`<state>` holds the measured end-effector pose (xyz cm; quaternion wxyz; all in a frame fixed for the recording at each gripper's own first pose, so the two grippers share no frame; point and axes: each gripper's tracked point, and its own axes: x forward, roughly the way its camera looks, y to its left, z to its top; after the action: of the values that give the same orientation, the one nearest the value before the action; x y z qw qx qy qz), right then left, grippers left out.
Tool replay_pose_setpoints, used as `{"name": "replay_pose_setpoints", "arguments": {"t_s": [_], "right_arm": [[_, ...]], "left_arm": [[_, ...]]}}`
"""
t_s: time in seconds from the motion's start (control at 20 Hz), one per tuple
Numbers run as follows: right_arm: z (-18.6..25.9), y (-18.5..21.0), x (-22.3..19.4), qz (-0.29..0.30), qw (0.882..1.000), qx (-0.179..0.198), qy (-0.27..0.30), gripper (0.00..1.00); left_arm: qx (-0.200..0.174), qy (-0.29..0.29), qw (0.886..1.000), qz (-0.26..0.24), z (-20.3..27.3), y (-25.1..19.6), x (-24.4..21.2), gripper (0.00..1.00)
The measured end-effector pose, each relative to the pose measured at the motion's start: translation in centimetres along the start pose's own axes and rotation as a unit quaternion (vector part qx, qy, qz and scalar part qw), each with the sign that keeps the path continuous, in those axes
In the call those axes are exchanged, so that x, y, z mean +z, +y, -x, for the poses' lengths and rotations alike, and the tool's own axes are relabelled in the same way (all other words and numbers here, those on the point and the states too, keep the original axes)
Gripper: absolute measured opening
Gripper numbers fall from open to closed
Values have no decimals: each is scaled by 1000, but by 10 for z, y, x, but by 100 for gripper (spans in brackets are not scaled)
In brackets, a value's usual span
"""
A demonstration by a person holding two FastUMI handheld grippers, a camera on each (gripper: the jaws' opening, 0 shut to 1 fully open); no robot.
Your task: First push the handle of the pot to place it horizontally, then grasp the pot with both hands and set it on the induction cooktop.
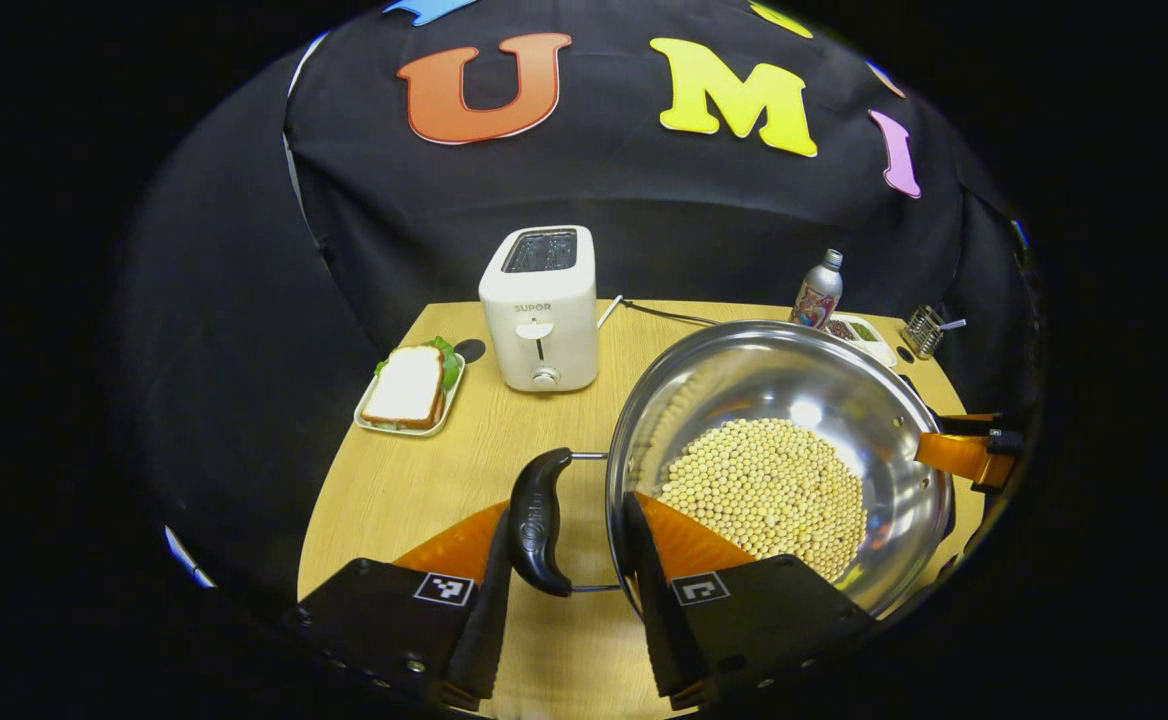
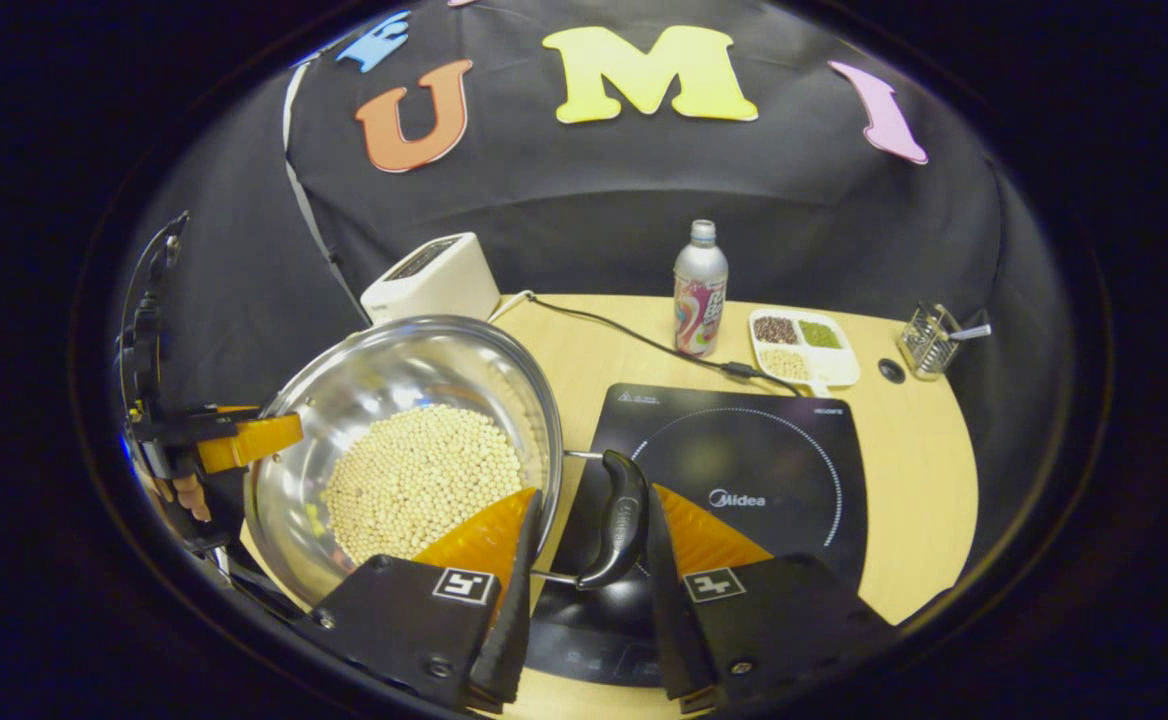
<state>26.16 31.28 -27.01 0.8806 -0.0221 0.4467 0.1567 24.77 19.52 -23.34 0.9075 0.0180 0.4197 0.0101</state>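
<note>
Pot point(image 1: 779, 460) between both tongs point(image 1: 569, 610)

The pot point(image 2: 414, 450) hides the toaster's point(image 2: 434, 280) lower half and the cooktop's point(image 2: 744, 480) left edge.

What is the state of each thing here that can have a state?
Pot: holds beans, not yet on the cooktop.
Left gripper: straddles one pot handle; clamping unclear.
Right gripper: straddles the other handle; clamping unclear.
Induction cooktop: cooking ring unoccupied.
Toaster: lever up.
Bottle: upright, capped.
</note>
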Motion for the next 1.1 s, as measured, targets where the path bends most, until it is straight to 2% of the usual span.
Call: {"name": "replay_pose_setpoints", "arguments": {"t_s": [0.25,0.3,0.35,0.65,0.7,0.75,1.0,1.05,1.1], "right_arm": [[49,-26,26,-5,1000,-4,-28,55],[58,-32,29,-7,999,-5,-31,52],[65,-39,30,-6,999,-7,-34,55],[102,-80,36,-5,999,-28,-43,53],[107,-88,38,-5,998,-32,-49,55],[110,-95,38,-3,998,-36,-51,52],[110,-138,31,8,998,-49,-41,52],[108,-148,28,6,998,-51,-38,55],[106,-156,26,5,998,-52,-34,53]], "left_arm": [[-1,-26,1000,-1,39,-31,32,57],[-2,-26,1000,0,45,-38,34,57],[-3,-29,1000,-4,51,-45,38,57],[-15,-38,999,-15,66,-91,49,57],[-20,-41,999,-13,67,-99,51,57],[-24,-42,999,-12,66,-107,51,57],[-30,-40,998,-34,54,-148,49,57],[-30,-38,998,-38,49,-156,47,57],[-30,-37,998,-42,43,-164,46,57]]}}
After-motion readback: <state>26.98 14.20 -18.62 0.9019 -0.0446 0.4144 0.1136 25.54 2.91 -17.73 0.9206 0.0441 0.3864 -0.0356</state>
